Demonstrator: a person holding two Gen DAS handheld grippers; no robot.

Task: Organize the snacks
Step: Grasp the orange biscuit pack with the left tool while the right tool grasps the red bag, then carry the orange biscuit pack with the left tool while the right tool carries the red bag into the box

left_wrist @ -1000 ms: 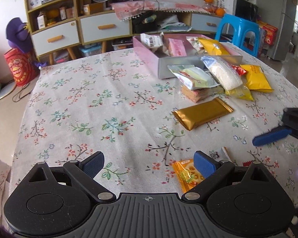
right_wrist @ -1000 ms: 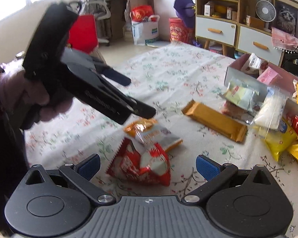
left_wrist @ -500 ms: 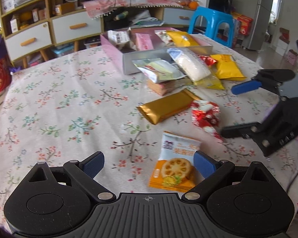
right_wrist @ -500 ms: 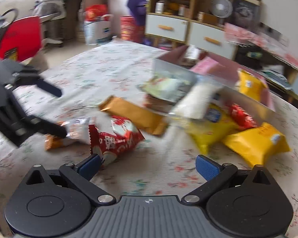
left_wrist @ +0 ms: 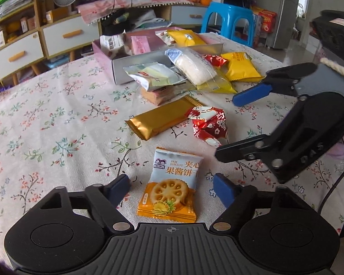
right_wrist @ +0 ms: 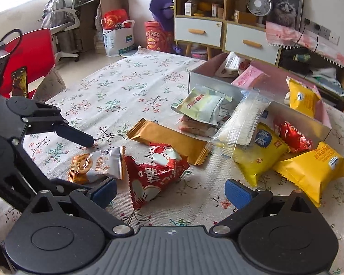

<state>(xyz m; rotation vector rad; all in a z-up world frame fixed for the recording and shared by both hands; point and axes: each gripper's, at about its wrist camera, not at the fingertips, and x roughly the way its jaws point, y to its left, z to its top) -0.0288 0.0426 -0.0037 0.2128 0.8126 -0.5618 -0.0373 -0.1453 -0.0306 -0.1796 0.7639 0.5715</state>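
Left wrist view. Left gripper [left_wrist: 170, 186]: jaws spread wide, nothing between the pads, low over the floral tablecloth [left_wrist: 57, 119]. Jam biscuit packet [left_wrist: 172, 185]: flat on the cloth between the two fingers, touching neither. Gold bar wrapper [left_wrist: 164, 119]: lying aslant beyond the biscuit packet. Red-and-white packet [left_wrist: 208, 125]: crumpled, just beside the gold bar's right end. Right gripper [left_wrist: 227, 126]: entering from the right, jaws apart, its lower finger close to the red-and-white packet; contact cannot be told. Pink box [left_wrist: 135, 65]: open, at the far side of the table, several snacks inside. Heap in front of the box: pale green packet [left_wrist: 153, 75], clear bag of white snack [left_wrist: 192, 67], yellow packet [left_wrist: 239, 67].

Right wrist view. Right gripper [right_wrist: 170, 190]: jaws apart, empty. Red-and-white packet [right_wrist: 151, 178]: on the cloth between the fingers, nearer the left one. Jam biscuit packet [right_wrist: 96, 167]: left of it, edges touching or nearly so. Left gripper [right_wrist: 89, 162]: at far left, jaws apart, straddling the biscuit packet. Gold bar wrapper [right_wrist: 169, 139]: behind the red-and-white packet. Two yellow packets [right_wrist: 261, 153] [right_wrist: 312, 169]: to the right, in front of the pink box [right_wrist: 213, 84].
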